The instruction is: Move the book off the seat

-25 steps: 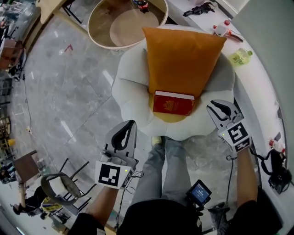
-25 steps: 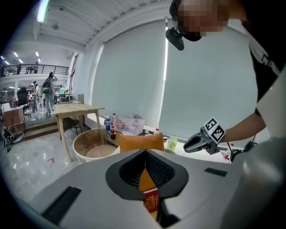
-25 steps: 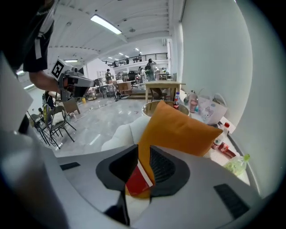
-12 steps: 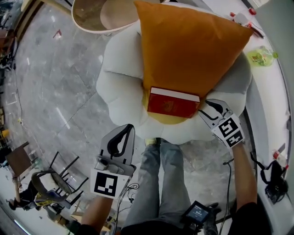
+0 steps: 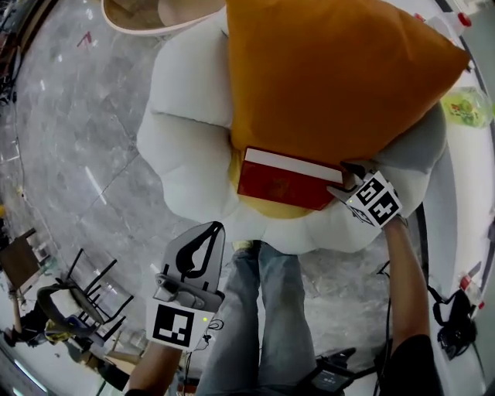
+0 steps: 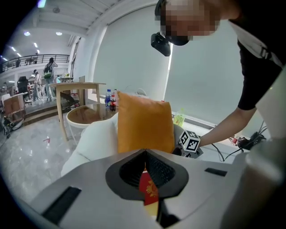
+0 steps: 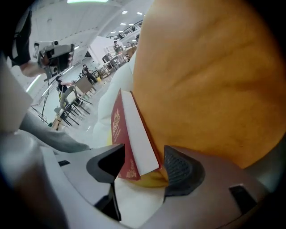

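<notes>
A red book [image 5: 286, 182] with a white page edge lies on the white puffy seat [image 5: 186, 139], leaning against a big orange cushion [image 5: 332, 77]. My right gripper [image 5: 349, 182] is at the book's right end. Its jaws are opening, and the book's corner [image 7: 129, 134] lies between them with neither pad pressing on it. The cushion [image 7: 210, 80] bulges over the right jaw. My left gripper [image 5: 203, 247] hangs shut and empty in front of the seat, above the person's legs. In the left gripper view the book [image 6: 147, 190] shows just past the closed tips.
A round wooden table [image 5: 147, 11] stands behind the seat. Folding chairs [image 5: 69, 294] are on the grey marble floor at lower left. A white counter [image 5: 472, 178] with a green bottle [image 5: 468, 104] runs along the right. The person's legs [image 5: 263, 309] stand before the seat.
The right gripper has moved up and left to the book's right end and its jaws have spread apart. The view has closed in on the seat. The left gripper has stayed shut.
</notes>
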